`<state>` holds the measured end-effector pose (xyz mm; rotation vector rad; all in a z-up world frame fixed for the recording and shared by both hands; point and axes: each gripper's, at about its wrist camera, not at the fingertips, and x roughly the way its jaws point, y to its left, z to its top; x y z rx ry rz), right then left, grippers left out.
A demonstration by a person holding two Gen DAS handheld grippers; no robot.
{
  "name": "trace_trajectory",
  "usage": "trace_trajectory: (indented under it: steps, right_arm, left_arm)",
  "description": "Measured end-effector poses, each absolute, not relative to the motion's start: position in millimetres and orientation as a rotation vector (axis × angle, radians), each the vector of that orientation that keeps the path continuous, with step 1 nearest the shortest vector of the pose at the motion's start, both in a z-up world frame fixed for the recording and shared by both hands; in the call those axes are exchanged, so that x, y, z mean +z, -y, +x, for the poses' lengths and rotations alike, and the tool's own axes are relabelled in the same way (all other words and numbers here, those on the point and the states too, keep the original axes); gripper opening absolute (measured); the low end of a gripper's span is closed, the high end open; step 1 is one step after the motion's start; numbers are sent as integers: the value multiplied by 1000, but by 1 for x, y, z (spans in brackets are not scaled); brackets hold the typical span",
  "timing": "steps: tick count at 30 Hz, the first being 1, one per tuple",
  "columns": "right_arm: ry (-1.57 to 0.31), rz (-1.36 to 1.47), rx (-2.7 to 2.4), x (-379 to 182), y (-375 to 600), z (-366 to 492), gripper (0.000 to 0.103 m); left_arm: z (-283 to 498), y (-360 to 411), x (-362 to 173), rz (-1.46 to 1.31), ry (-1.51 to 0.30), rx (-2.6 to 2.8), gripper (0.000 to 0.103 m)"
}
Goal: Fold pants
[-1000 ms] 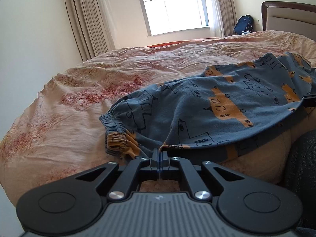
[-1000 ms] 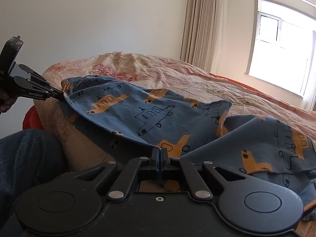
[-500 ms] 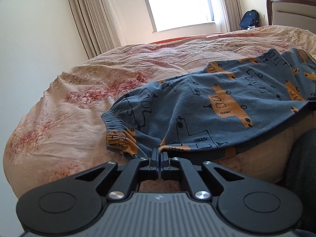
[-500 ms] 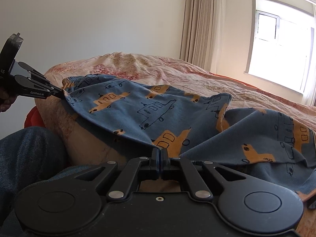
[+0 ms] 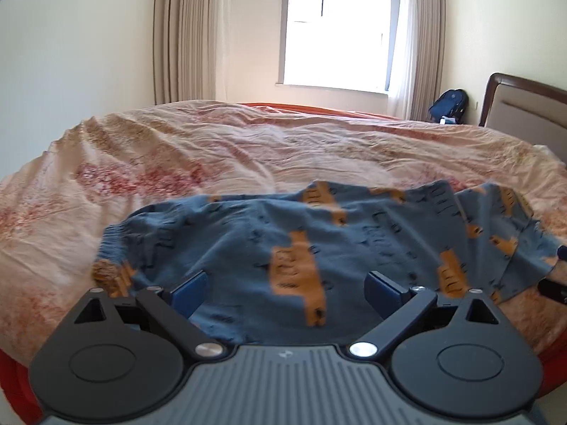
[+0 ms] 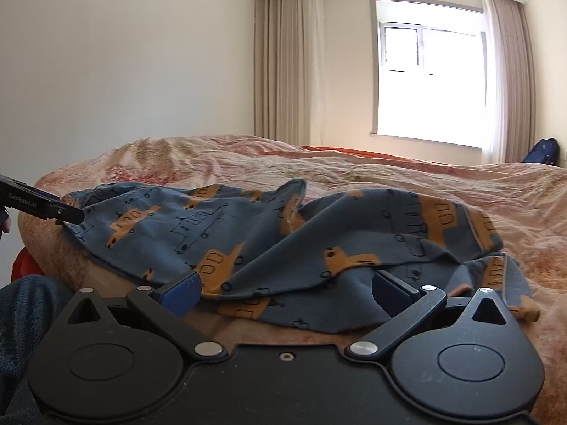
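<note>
1. We are facing a bed (image 5: 248, 148) under a rumpled peach floral duvet, with a bright window (image 6: 430, 71), beige curtains (image 5: 184, 32), a dark backpack (image 5: 448, 104) and a headboard (image 5: 524, 106) beyond it.
2. The blue pants (image 6: 248, 233), printed with orange vehicles, are lying crumpled along the bed's near edge.
3. We are holding our left gripper (image 5: 285, 285) and right gripper (image 6: 287, 288) with fingers spread wide, gripping nothing.
4. Half a second ago both were pinching the fabric; now they are letting it lie.

Wide open stretch of rumpled peach floral bedspread (image 5: 248, 148) beyond the crumpled blue car-print cotton pants (image 5: 283, 248), nothing on it up to the window side, while the pants' bunched folds (image 6: 283, 219) lie across the near edge.
</note>
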<state>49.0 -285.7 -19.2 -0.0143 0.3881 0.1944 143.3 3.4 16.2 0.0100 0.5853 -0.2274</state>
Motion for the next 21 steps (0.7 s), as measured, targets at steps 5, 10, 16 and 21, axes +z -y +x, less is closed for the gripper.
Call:
trace_trajectory:
  steps: [5,10,16,21]
  right_arm:
    - [-396,-10,9,-16,326,46,102]
    - [-478,64,-178,-8,383,54,102]
    - [-555,198,-187,-3,440,56,102]
    - [-604,239,-115,-7,451,71,85]
  left_arm:
    - [165,77,26,-58,-568,-338,102]
    - [168,155,8,-18,-599,-490,102]
    - [148,214,-22,331,-575,-554,101]
    - [142,229,-31,448,-564,-566,62]
